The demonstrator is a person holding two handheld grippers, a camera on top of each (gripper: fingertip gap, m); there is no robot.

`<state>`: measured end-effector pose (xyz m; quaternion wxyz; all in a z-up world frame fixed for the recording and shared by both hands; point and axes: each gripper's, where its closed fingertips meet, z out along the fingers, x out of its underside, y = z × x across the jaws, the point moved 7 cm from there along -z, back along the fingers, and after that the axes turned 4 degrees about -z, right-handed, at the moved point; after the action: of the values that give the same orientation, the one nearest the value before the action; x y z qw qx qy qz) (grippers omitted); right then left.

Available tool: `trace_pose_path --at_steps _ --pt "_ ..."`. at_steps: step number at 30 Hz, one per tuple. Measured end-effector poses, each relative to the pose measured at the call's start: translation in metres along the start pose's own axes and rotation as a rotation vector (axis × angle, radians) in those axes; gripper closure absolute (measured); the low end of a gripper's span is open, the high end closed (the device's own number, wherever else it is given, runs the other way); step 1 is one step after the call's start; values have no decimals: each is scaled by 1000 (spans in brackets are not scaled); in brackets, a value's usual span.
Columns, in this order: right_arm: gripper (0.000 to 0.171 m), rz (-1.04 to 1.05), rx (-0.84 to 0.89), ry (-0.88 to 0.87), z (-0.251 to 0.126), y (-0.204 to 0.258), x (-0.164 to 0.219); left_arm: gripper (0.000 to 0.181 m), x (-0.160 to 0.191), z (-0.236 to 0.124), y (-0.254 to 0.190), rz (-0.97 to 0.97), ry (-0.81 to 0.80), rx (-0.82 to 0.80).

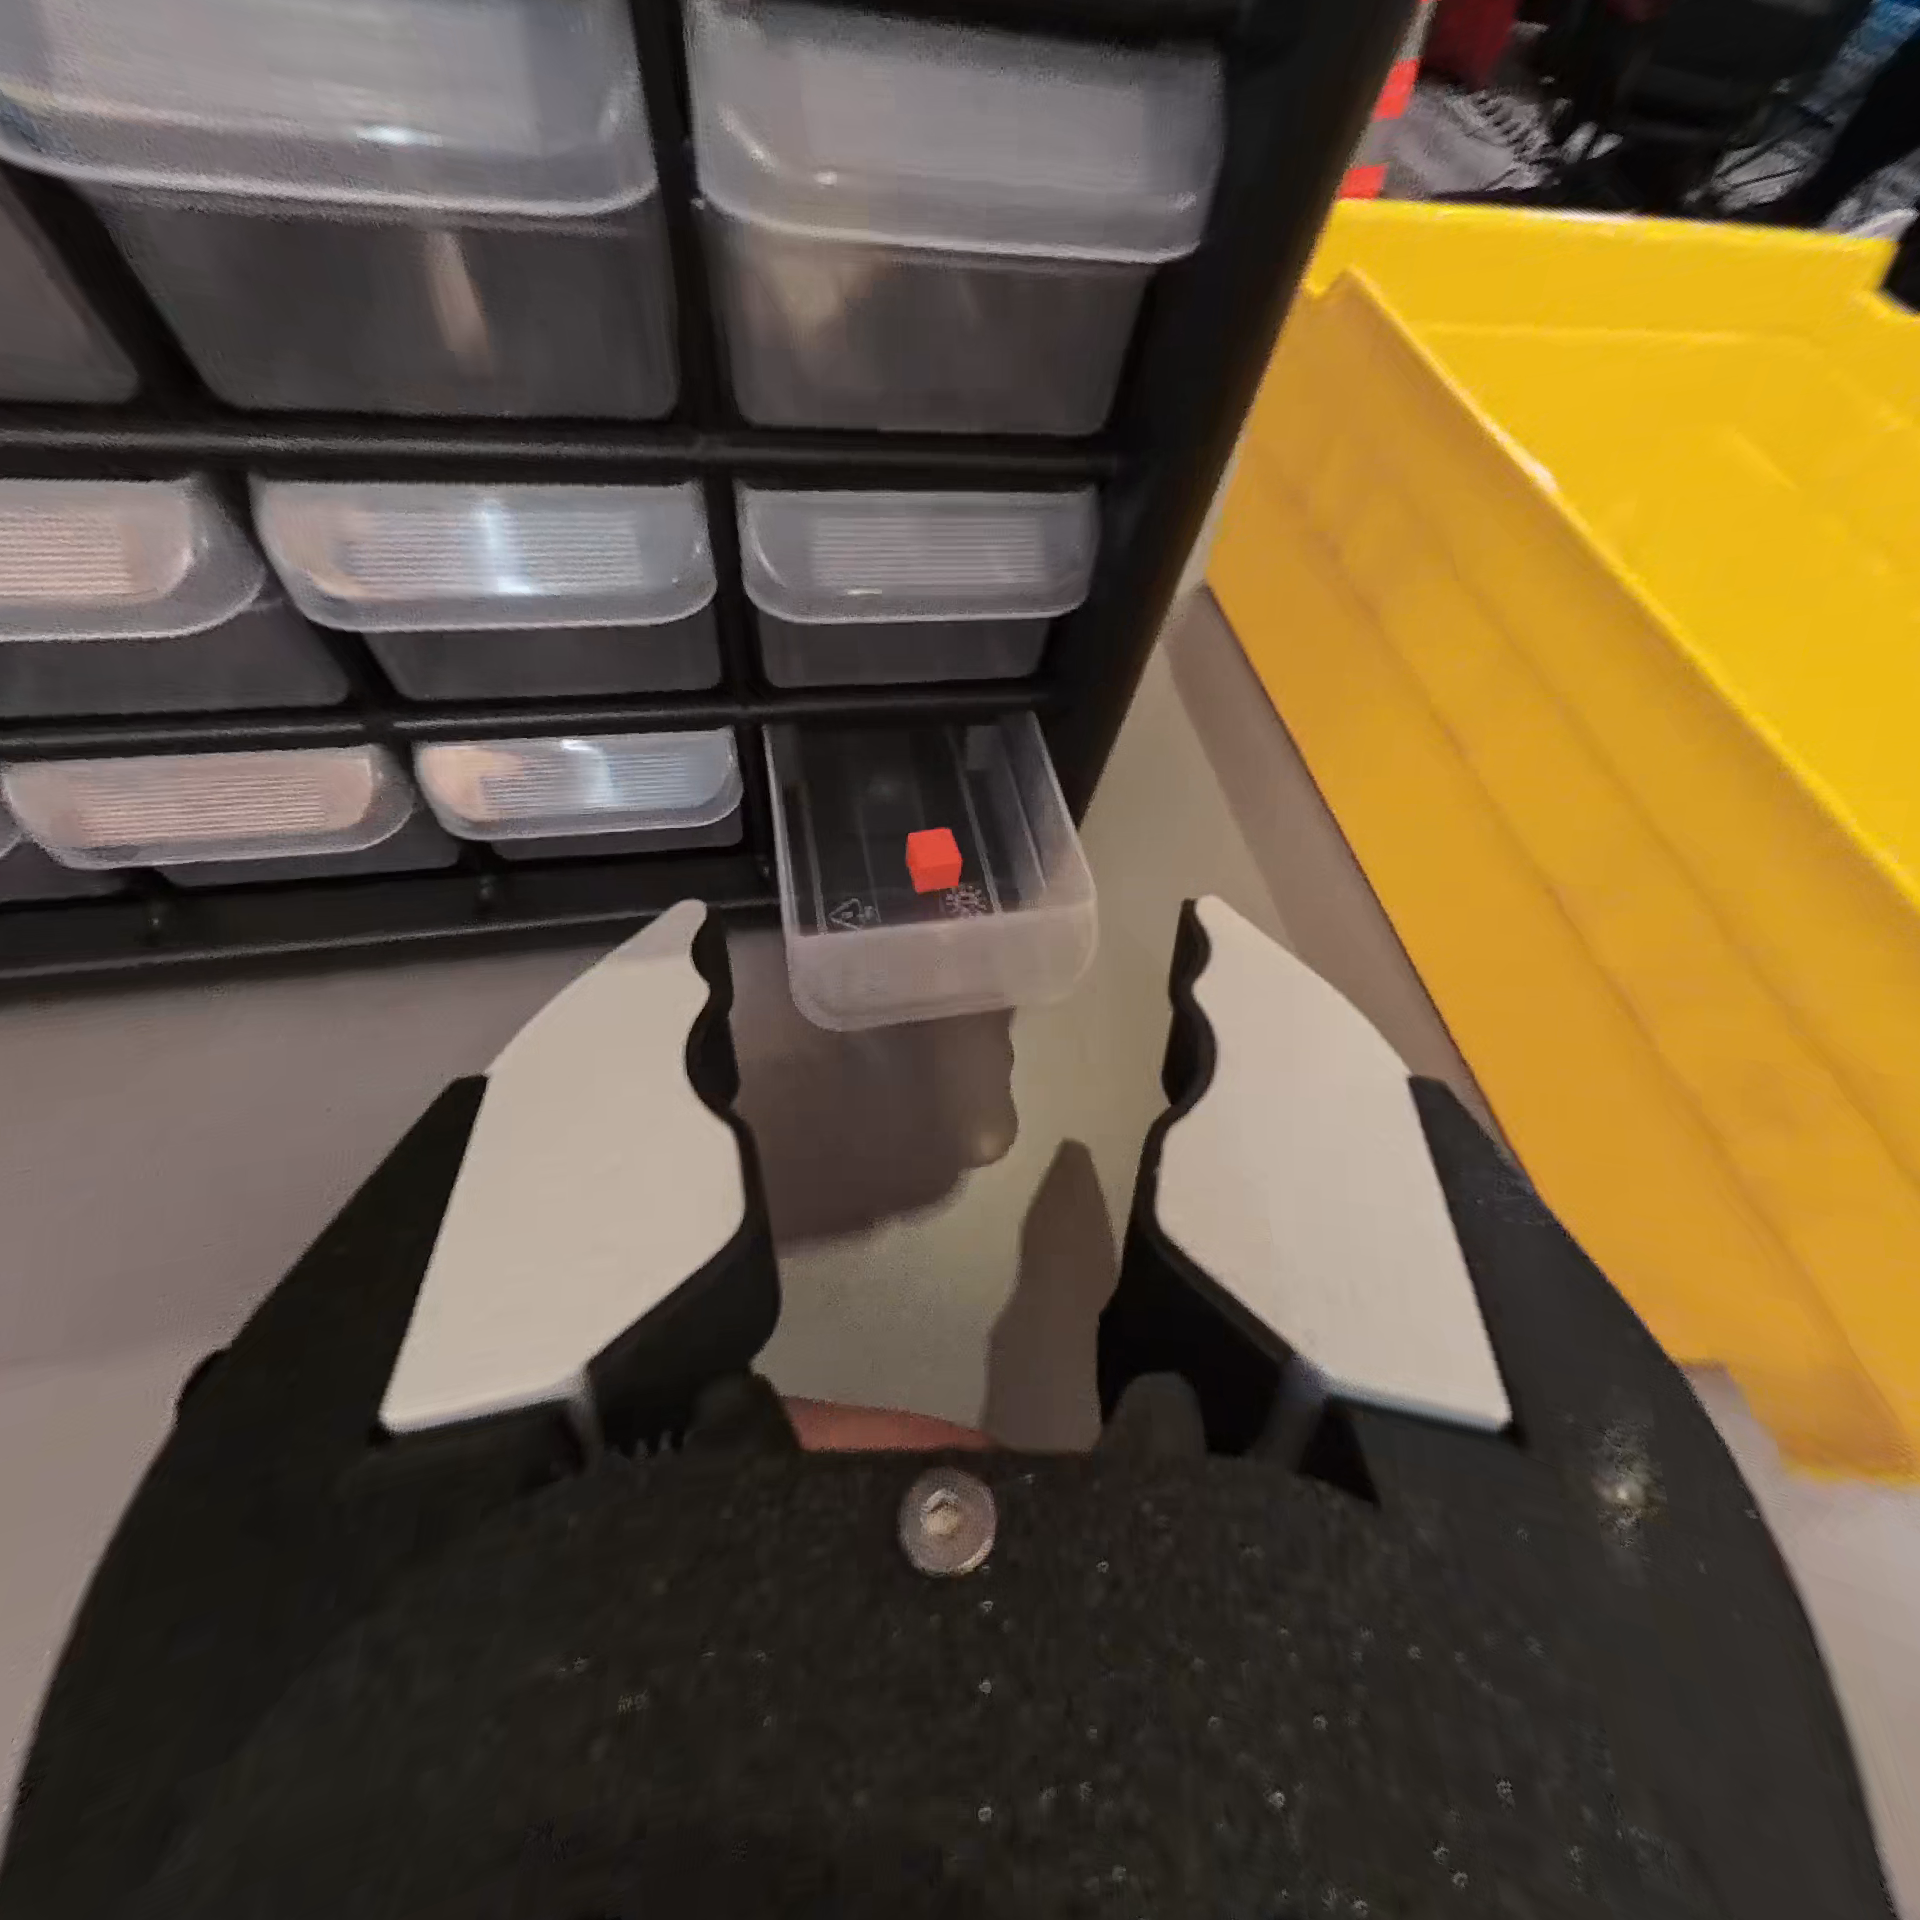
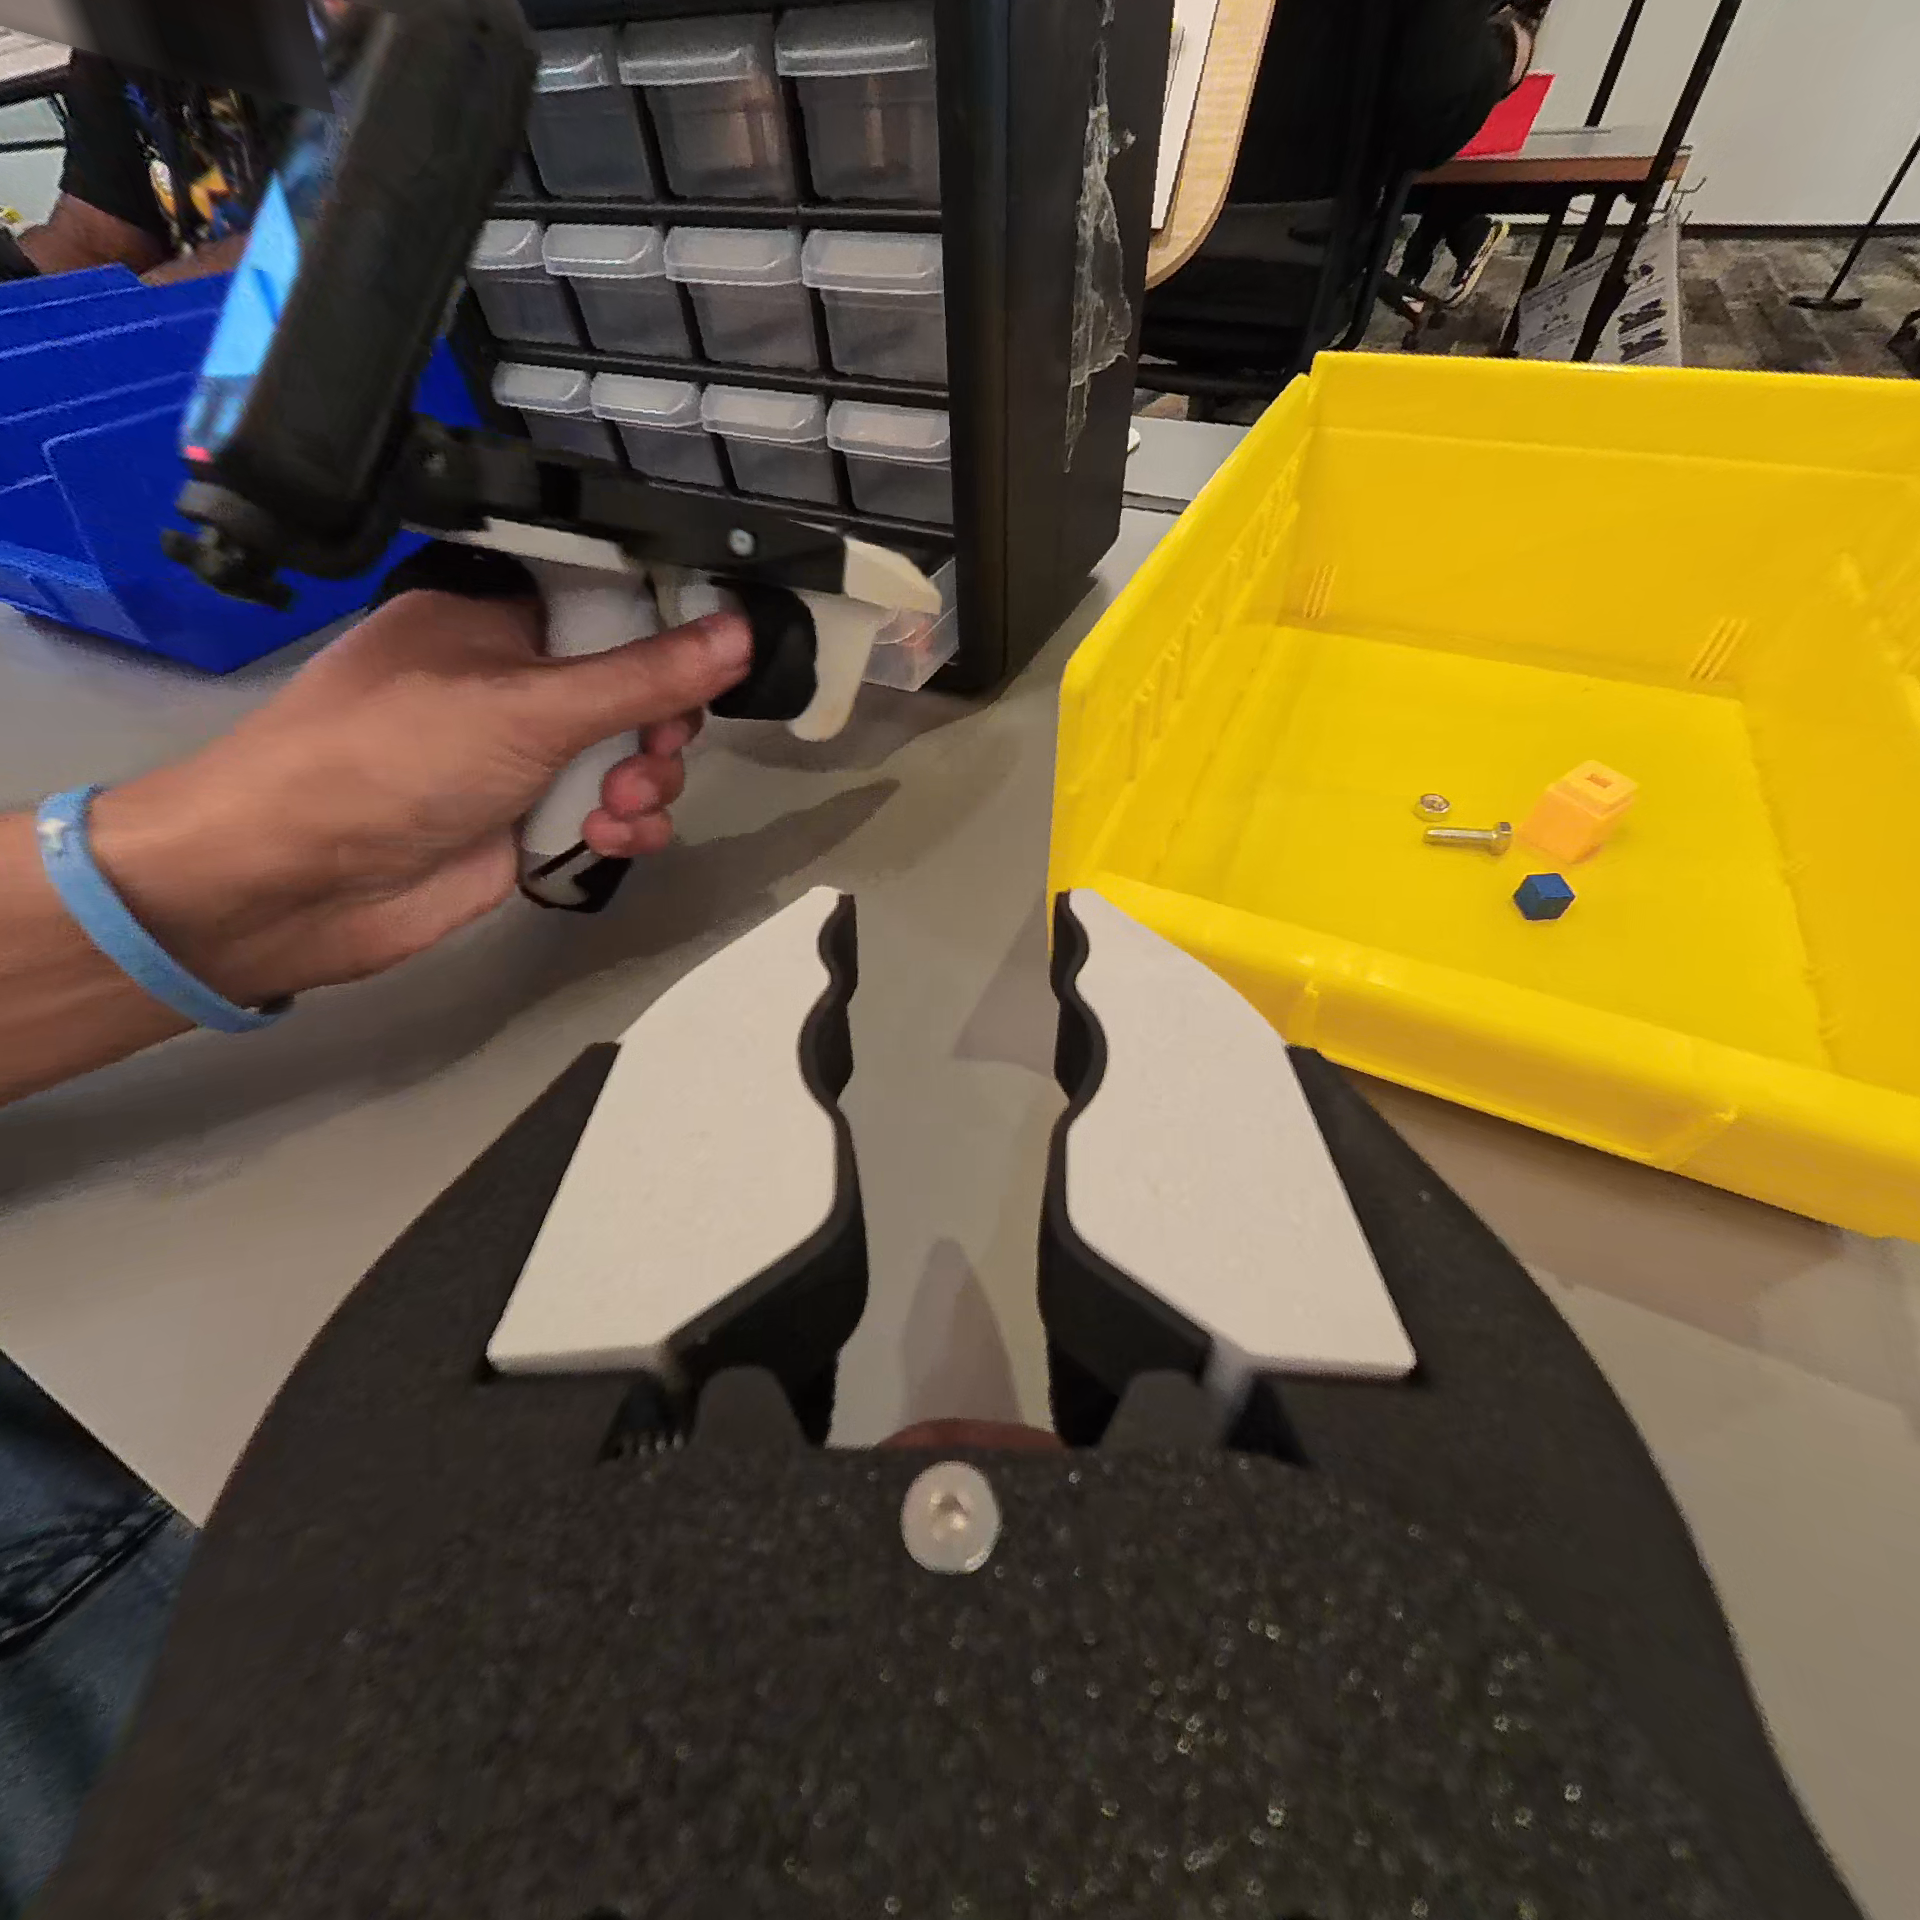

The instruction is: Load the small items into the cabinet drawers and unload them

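A black cabinet [image 1: 1174, 520] holds rows of clear drawers. Its bottom-right drawer [image 1: 935, 956] is pulled out, with a small red cube [image 1: 931, 860] lying inside. My left gripper [image 1: 948, 920] is open and empty, just in front of that drawer's front lip. In the right wrist view the cabinet [image 2: 1039, 343] stands at top centre, and the left gripper [image 2: 883, 623], held by a hand [image 2: 416, 790], sits at the open drawer [image 2: 925, 644]. My right gripper [image 2: 954, 904] is open and empty, low over the grey table [image 2: 935, 810].
A yellow bin [image 2: 1174, 727] right of the cabinet holds an orange block [image 2: 1579, 810], a blue cube [image 2: 1542, 896], a bolt [image 2: 1467, 835] and a nut [image 2: 1434, 804]. The yellow bin also shows in the left wrist view [image 1: 1558, 727]. A blue bin [image 2: 83, 468] stands at the left.
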<state>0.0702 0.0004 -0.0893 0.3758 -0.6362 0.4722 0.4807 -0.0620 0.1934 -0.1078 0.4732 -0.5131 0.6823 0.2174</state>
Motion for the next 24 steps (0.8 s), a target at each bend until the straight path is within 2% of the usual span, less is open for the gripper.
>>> trace_pose_path --at_steps 3,4,8,10,13,17,19,24 --pt "136 10 1 1 -1 -2 1 105 3 18 0 4 57 -65" --pt "136 13 2 1 -1 -3 1 111 5 23 0 5 84 -78" --pt "138 -48 32 9 -2 -8 -5 114 9 22 4 -59 138 -41" --pt "144 -72 35 -16 -4 -13 -27 114 12 13 3 -40 138 -38" --pt "146 -106 -160 -59 7 -6 -69 114 23 -2 1 -10 142 -37" --pt "141 -325 -487 271 65 7 -90 114 31 -15 -1 -31 135 -24" --pt "143 -422 -553 343 101 10 -99 114 34 -18 -2 -29 143 -30" --pt "144 -514 -718 675 176 25 -98 114 35 -21 -1 -29 148 -25"
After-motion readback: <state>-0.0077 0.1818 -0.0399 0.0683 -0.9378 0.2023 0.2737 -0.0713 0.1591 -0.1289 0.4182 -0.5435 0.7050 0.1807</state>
